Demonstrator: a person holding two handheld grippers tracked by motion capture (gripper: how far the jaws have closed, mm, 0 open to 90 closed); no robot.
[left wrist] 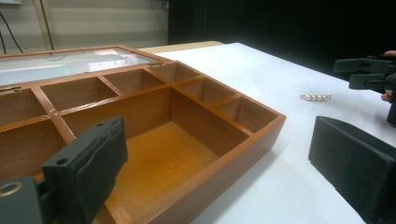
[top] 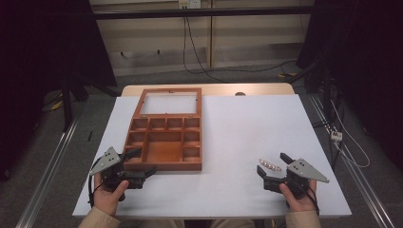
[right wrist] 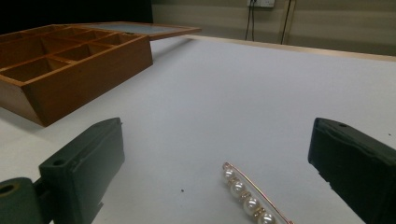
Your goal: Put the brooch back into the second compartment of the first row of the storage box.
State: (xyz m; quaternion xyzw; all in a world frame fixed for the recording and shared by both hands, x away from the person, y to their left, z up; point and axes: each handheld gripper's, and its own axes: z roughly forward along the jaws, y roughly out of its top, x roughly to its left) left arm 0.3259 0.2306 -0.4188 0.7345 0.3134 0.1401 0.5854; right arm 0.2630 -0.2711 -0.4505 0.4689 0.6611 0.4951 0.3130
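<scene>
While resting on the white bench (top: 228,137), sitting open: wooden compartment box (top: 164,142), lid (top: 168,103) with glass panel lying flat behind it, compartments seemingly bare, though far ones partly hidden. Lying well right of box, near bench's front right: pearl hair clip (top: 270,166), gold bar with row of pearls. Hovering at box's front left corner, left gripper (top: 139,162), jaws spread wide, holding nothing, one jaw over box's large middle compartment. Sitting just behind clip, right gripper (top: 274,166), jaws gaping wide either side of clip, gripping nothing, clip lying between them untouched. Holding each gripper from below: a hand.
</scene>
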